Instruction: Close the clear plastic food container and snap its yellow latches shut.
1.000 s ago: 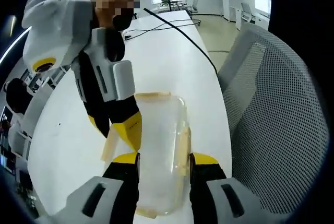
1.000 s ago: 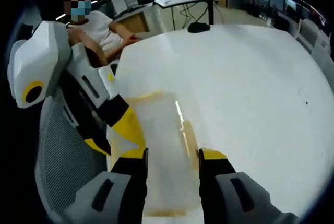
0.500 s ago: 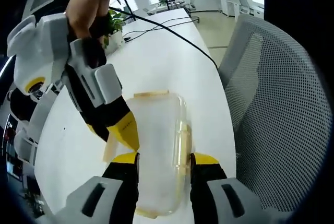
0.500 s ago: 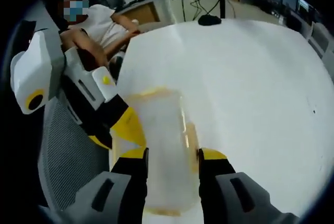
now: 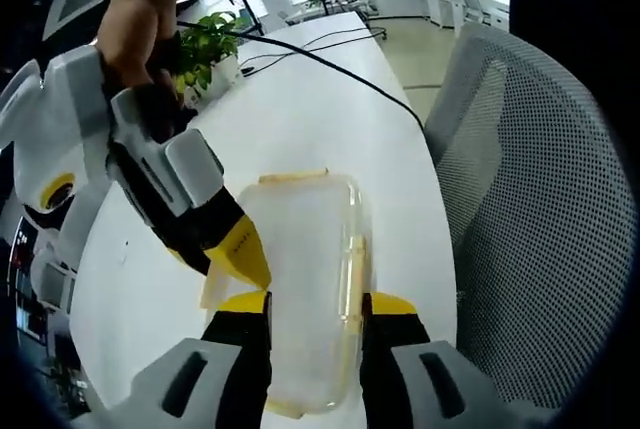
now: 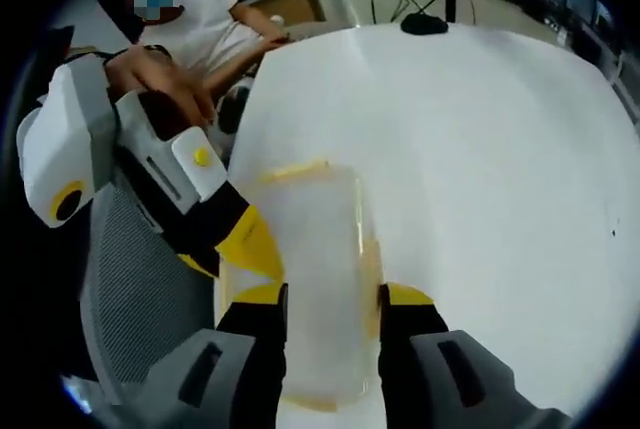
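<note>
We pinch the container near the bench edge between both claws, each half-open, bracing it for latching.

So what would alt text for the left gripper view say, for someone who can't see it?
A clear plastic food container with yellow latches lies on a white table, between the left tongs rising from the bottom of the view. The right tongs, held by a hand, reach the container's left side; a grey mesh chair stands at right.
</note>
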Action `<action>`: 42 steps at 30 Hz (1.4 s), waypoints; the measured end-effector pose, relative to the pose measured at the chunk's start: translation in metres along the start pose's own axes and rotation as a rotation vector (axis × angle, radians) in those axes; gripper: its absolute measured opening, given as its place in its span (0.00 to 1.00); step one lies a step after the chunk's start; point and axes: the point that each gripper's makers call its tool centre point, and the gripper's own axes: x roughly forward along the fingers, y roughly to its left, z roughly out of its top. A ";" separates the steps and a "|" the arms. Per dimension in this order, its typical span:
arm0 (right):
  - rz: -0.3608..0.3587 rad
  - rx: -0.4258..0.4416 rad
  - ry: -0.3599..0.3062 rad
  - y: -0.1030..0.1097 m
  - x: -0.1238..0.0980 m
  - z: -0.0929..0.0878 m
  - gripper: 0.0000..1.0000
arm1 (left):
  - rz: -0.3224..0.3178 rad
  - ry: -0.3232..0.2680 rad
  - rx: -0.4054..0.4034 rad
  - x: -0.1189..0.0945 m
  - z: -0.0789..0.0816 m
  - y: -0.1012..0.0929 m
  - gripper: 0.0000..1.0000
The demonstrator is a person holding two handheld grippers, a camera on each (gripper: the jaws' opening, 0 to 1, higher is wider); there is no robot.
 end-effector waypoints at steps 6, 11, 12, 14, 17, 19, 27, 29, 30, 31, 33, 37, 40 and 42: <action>0.043 0.022 0.019 0.000 0.000 -0.001 0.30 | -0.003 0.003 0.000 0.000 0.001 0.001 0.28; 0.034 0.014 0.039 -0.001 0.000 -0.003 0.31 | -0.005 -0.007 -0.010 0.000 0.001 0.001 0.28; 0.033 0.013 0.034 0.000 0.000 -0.004 0.32 | -0.004 -0.007 -0.008 0.000 0.000 0.002 0.28; 0.032 0.017 0.022 0.000 0.000 -0.004 0.32 | -0.001 -0.012 -0.010 -0.001 0.000 0.002 0.29; 0.024 0.017 0.011 0.000 0.000 -0.004 0.33 | 0.004 -0.016 -0.007 -0.002 0.000 0.002 0.29; 0.019 0.016 0.007 0.000 0.000 -0.003 0.33 | -0.002 -0.022 -0.005 -0.003 0.001 0.002 0.29; 0.006 0.006 0.000 0.001 0.000 -0.003 0.33 | 0.003 -0.026 0.006 -0.003 0.002 0.001 0.30; 0.002 0.002 0.000 0.001 0.000 -0.003 0.33 | 0.005 -0.028 0.009 -0.003 0.002 0.001 0.30; 0.000 0.000 -0.001 0.001 0.000 -0.002 0.33 | 0.006 -0.030 0.001 -0.003 0.002 0.001 0.30; -0.003 -0.006 -0.003 0.002 0.000 -0.002 0.33 | 0.007 -0.034 -0.019 -0.003 0.003 0.002 0.30; -0.007 -0.009 -0.006 0.001 -0.001 -0.002 0.33 | 0.006 -0.038 -0.031 -0.003 0.003 0.002 0.30; -0.017 -0.012 -0.017 0.001 -0.001 -0.002 0.33 | 0.009 -0.034 -0.043 -0.004 0.001 0.002 0.33; -0.028 -0.023 -0.025 0.003 -0.002 -0.003 0.33 | 0.008 -0.030 -0.057 -0.006 -0.001 0.002 0.34; -0.032 -0.029 -0.026 0.004 -0.003 -0.004 0.34 | 0.012 -0.026 -0.067 -0.007 -0.003 0.003 0.35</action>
